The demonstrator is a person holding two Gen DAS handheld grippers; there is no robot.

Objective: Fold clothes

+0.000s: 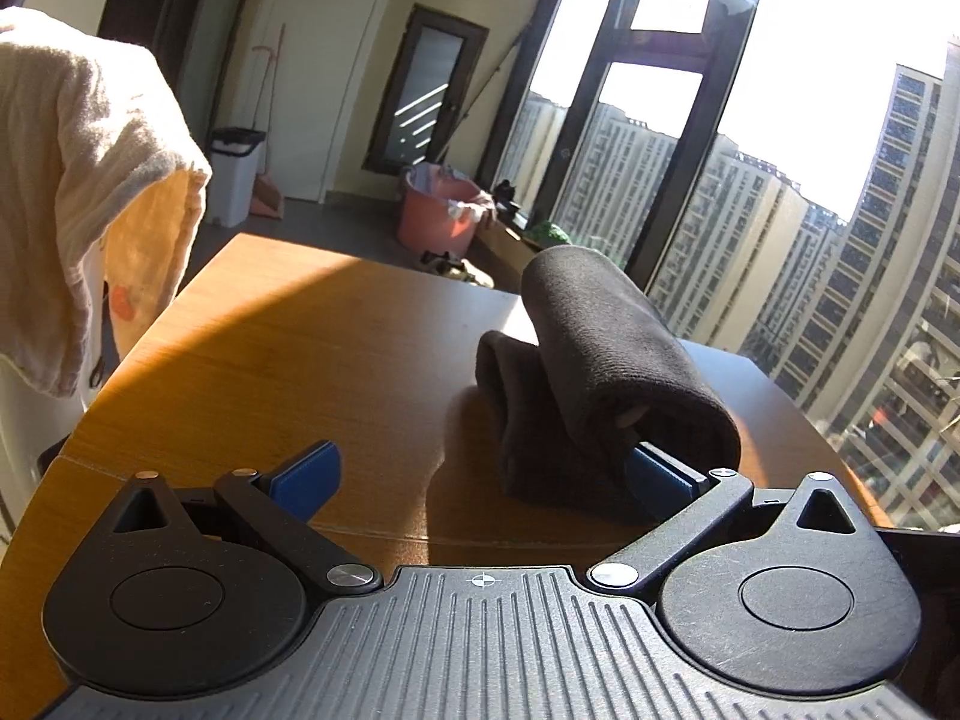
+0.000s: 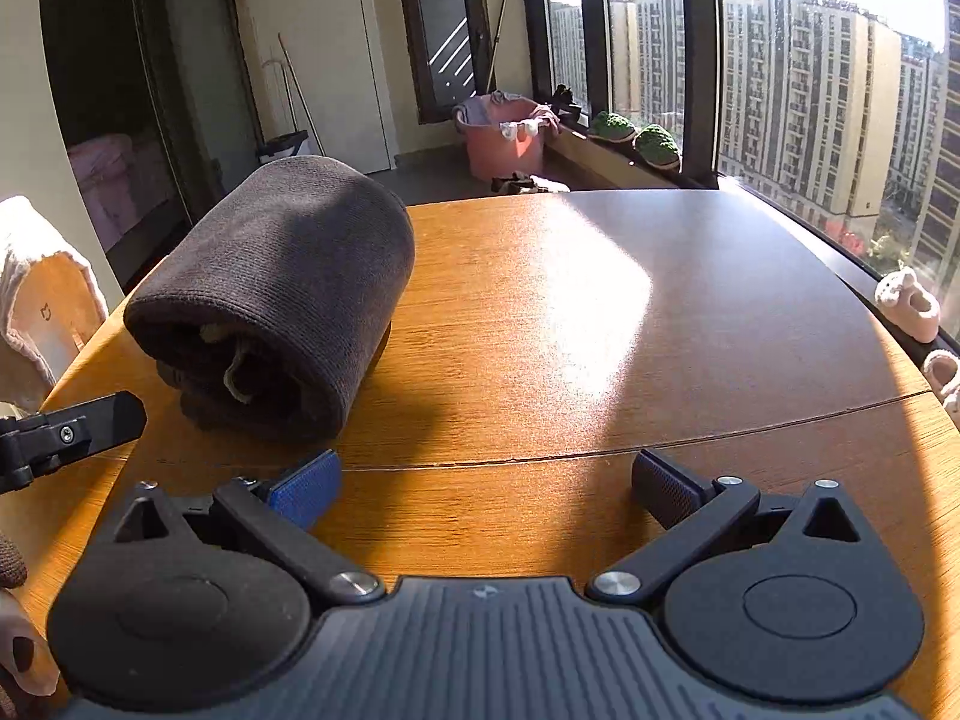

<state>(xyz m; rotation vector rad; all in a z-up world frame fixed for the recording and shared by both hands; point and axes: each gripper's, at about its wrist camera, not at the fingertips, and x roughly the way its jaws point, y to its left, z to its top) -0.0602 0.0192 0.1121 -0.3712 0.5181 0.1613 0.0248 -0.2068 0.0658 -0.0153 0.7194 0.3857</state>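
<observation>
- Dark knit garment [image 2: 282,294], charcoal brown, lies on the wooden tabletop [image 2: 540,312] folded over into a thick bundle; seen from the right wrist, its open end shows several layers and a pale inner edge.
- Left hand-held gripper [image 1: 480,474] stands wide open. Its right-side blue pad is tucked under the overhanging fold of the garment and touches the cloth, while the other pad is well clear of it, so nothing is clamped.
- Right hand-held gripper [image 2: 486,480] is also spread wide and holds nothing. It hovers over bare wood with the garment ahead of its left finger, just beyond the tabletop's seam line.
- Handling, as a judgement: the cloth looks soft, thick and limp, light enough to lift by one edge, and not slippery. The folds would sag or slide open if only the top layer were pinched.
- Best hold would be across all the layers at the bundle's open end, or along the rounded fold, with the pads closing on the whole thickness.
- Whether this bundle is a finished fold or one more fold is due cannot be settled from the way it lies.
- Cream cloth [image 1: 90,180] hangs beside the tabletop, left of the garment.
- No brand, label or readable writing appears on the garment.
</observation>
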